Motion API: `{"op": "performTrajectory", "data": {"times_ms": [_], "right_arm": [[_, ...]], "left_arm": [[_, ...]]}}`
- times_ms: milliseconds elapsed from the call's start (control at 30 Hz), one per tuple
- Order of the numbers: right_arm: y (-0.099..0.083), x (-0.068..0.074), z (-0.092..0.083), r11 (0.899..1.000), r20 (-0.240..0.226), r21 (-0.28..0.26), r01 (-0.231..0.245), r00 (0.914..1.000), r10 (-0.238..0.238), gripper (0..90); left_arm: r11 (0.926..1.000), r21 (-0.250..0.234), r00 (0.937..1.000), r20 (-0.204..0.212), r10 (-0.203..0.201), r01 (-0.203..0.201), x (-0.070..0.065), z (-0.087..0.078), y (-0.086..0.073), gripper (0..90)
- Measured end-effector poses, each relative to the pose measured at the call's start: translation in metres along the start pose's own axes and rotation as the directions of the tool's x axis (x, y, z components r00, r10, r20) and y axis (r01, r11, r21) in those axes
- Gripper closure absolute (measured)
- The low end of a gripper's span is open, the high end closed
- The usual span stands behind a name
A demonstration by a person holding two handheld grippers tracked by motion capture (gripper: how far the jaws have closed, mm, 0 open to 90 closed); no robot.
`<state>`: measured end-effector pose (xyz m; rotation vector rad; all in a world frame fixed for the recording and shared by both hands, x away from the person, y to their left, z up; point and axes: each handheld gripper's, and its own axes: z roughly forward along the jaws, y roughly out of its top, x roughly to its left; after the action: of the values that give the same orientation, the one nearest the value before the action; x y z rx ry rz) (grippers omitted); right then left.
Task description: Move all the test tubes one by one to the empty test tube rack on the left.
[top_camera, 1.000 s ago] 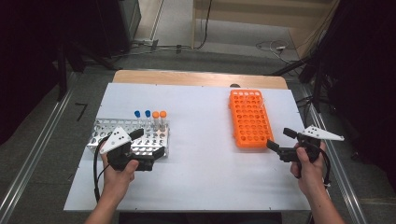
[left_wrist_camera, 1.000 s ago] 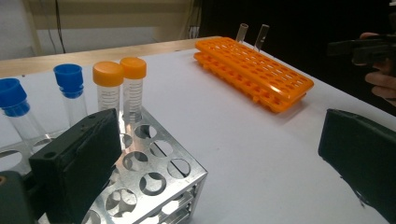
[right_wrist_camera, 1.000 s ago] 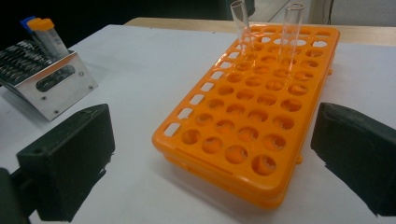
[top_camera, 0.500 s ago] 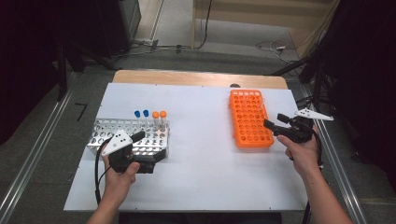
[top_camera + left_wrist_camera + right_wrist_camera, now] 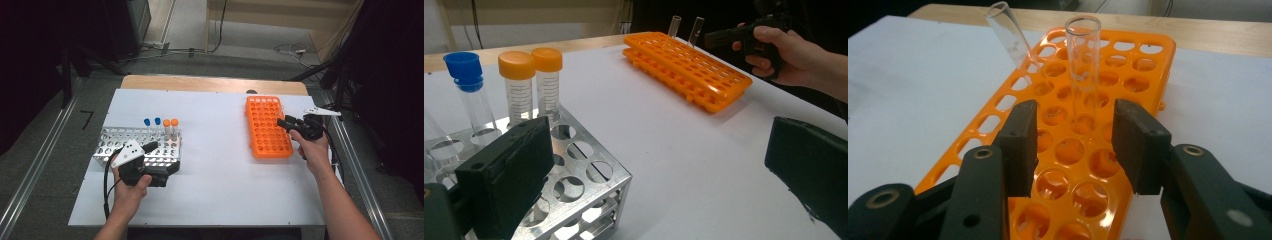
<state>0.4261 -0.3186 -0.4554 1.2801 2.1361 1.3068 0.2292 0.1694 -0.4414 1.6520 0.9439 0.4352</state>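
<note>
— Orange rack, high view: where does it lie?
— Flat on the white table, right side. The right gripper is over its right edge, held in the person's right hand. Far left, the left gripper sits at the near right corner of the metal rack, which carries two blue-capped tubes and two orange-capped tubes.
— Left gripper view?
— Jaws spread wide, nothing between them; one jaw overlaps the metal rack's corner. The orange rack lies far off, two clear tubes standing in it.
— Right gripper view?
— Jaws have just been closing. An upright glass tube stands in the orange rack just beyond the pads, in line with the gap between them; no contact visible, so released. A second glass tube leans left, farther off.
</note>
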Motion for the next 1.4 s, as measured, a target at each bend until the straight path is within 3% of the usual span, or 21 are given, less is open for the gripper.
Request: {"op": "performTrajectory", "data": {"times_ms": [233, 533, 767, 1067, 1400], "right_arm": [[0.001, -0.005, 0.021, 0.998, 0.029, 0.056, 0.026, 0.9992, -0.028, 58.2], [0.005, -0.008, 0.031, 0.998, 0.031, 0.026, 0.064, 0.9974, -0.065, 67.2], [0.009, 0.000, 0.039, 0.992, 0.043, 0.035, 0.121, 0.9916, -0.122, 73.6], [0.010, 0.002, 0.037, 0.991, 0.058, 0.043, 0.130, 0.9895, -0.133, 74.2], [0.021, 0.009, 0.014, 0.994, 0.074, -0.044, 0.099, 0.9927, -0.095, 74.3]], "left_arm": [[1.0000, 0.001, 1.0000, 0.002, 0.000, 0.000, 0.000, 0.000, -0.001, 0.0], [1.0000, -0.004, 1.0000, 0.005, -0.006, 0.006, 0.001, 0.000, -0.001, 0.0], [1.0000, 0.001, 0.9999, 0.010, -0.006, 0.006, 0.001, 0.002, -0.002, 0.0], [1.0000, 0.002, 0.9999, 0.013, -0.008, 0.008, 0.000, 0.003, -0.002, 0.0], [1.0000, 0.000, 0.9998, 0.021, 0.000, 0.000, -0.002, 0.004, 0.000, 0.0]]}}
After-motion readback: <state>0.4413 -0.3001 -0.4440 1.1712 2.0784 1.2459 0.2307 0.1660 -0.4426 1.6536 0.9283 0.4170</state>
